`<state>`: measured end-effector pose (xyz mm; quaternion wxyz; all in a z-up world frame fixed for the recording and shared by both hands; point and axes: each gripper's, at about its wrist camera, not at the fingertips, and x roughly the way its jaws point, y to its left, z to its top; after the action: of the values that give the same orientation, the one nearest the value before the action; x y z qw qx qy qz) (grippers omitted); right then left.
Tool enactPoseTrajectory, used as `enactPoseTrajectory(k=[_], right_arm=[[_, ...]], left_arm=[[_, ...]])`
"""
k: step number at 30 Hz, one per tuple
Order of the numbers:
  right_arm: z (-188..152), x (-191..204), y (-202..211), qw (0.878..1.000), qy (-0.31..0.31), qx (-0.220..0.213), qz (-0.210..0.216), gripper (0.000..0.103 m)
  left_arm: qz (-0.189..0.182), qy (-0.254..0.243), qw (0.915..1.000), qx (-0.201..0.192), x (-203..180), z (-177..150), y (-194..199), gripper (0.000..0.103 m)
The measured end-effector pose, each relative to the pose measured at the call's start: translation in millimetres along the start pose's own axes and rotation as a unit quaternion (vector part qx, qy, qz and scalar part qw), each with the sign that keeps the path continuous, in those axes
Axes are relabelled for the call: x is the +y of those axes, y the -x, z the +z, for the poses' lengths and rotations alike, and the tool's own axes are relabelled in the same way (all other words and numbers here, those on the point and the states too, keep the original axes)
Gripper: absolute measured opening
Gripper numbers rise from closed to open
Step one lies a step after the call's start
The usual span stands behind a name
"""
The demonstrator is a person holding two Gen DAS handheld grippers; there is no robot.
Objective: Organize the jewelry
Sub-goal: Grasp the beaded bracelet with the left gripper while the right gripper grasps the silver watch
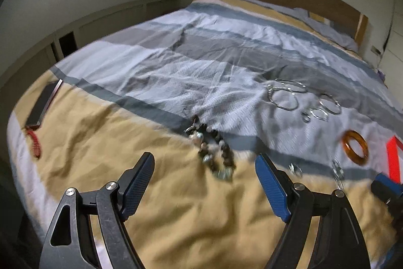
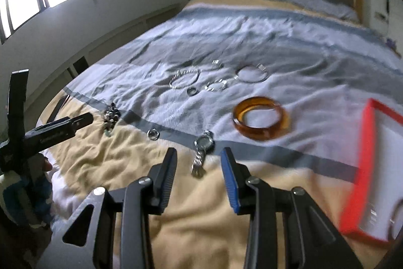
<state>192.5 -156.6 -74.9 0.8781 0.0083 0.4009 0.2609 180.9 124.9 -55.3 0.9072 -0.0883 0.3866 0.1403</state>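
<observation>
Left gripper (image 1: 204, 175) is held low over the tan band of the striped bedspread (image 1: 176, 62), angled forward and down, its jaws spread wide and gripping nothing; a dark beaded bracelet (image 1: 212, 150) lies on the cloth just ahead of the gap between the blue finger pads (image 1: 270, 188). Right gripper (image 2: 198, 174) is posed likewise, tilted down toward the bed, jaws parted and empty, with a silver wristwatch (image 2: 201, 153) lying on the spread between and just beyond its fingertips, not touched by either pad. From the right wrist view the left gripper shows at the far left edge, raised above the bed near the beaded bracelet (image 2: 110, 117). A small silver ring (image 2: 153, 134) sits on the tan band between the bracelet and the watch. An amber bangle (image 2: 262, 119) rests flat on the pale stripe to the right of the watch, near a red-rimmed tray (image 2: 362, 168) at the bed's right side; the tray's contents are too blurred to identify. Farther up the bed, several silver bangles and rings (image 2: 211, 78) lie grouped together. In the left wrist view a dark flat case (image 1: 44, 105) and a red coiled band (image 1: 34, 143) lie at the left edge of the bed.
</observation>
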Motion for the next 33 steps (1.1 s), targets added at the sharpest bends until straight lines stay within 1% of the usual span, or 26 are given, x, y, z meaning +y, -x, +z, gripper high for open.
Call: enactPoseTrajectory(k=[3, 7, 9, 11, 16, 19, 21, 22, 24, 25, 27, 30, 33], right_arm=[[3, -2, -25, 0.999, -0.015, 0.033, 0.008, 0.034], [5, -6, -43, 0.997, -0.033, 0.063, 0.012, 0.034], [4, -7, -52, 0.996, -0.043, 0.079, 0.009, 0.034], [3, -7, -58, 0.995, -0.048, 0.087, 0.007, 0.034], [9, -8, -65, 0.993, -0.059, 0.098, 0.0, 0.034], [12, -7, -70, 0.993, -0.061, 0.104, -0.003, 0.033], [13, -8, -74, 0.992, -0.068, 0.108, -0.009, 0.023], [14, -9, -75, 0.991, -0.073, 0.109, -0.01, 0.022], [15, -10, -77, 0.99, -0.082, 0.112, -0.009, 0.021], [16, -10, -78, 0.99, -0.082, 0.113, -0.01, 0.021], [17, -9, -78, 0.99, -0.083, 0.117, -0.009, 0.02], [20, -9, -75, 0.989, -0.085, 0.119, -0.004, 0.02], [24, -8, -68, 0.99, -0.084, 0.117, 0.003, 0.02]], left_arm=[[0.009, -0.004, 0.9998, 0.017, -4, 8, -20, 0.081], [0.012, -0.003, 0.9985, 0.054, -2, 13, -42, 0.081], [0.02, -0.008, 0.9973, 0.07, -1, 13, -52, 0.081], [0.015, -0.001, 0.9956, 0.092, 1, 13, -63, 0.081], [0.019, -0.001, 0.9927, 0.119, 2, 13, -81, 0.08], [0.022, -0.007, 0.9918, 0.126, -1, 16, -85, 0.072], [0.026, -0.016, 0.991, 0.131, -3, 18, -86, 0.061], [0.027, -0.025, 0.9903, 0.134, -4, 18, -86, 0.058], [0.022, -0.037, 0.9892, 0.14, -9, 20, -85, 0.041], [0.02, -0.041, 0.9887, 0.143, -10, 20, -85, 0.038], [0.016, -0.048, 0.9876, 0.149, -14, 22, -85, 0.02], [0.01, -0.045, 0.9866, 0.157, -16, 25, -81, 0.012], [0.005, -0.04, 0.9863, 0.16, -16, 29, -75, 0.012]])
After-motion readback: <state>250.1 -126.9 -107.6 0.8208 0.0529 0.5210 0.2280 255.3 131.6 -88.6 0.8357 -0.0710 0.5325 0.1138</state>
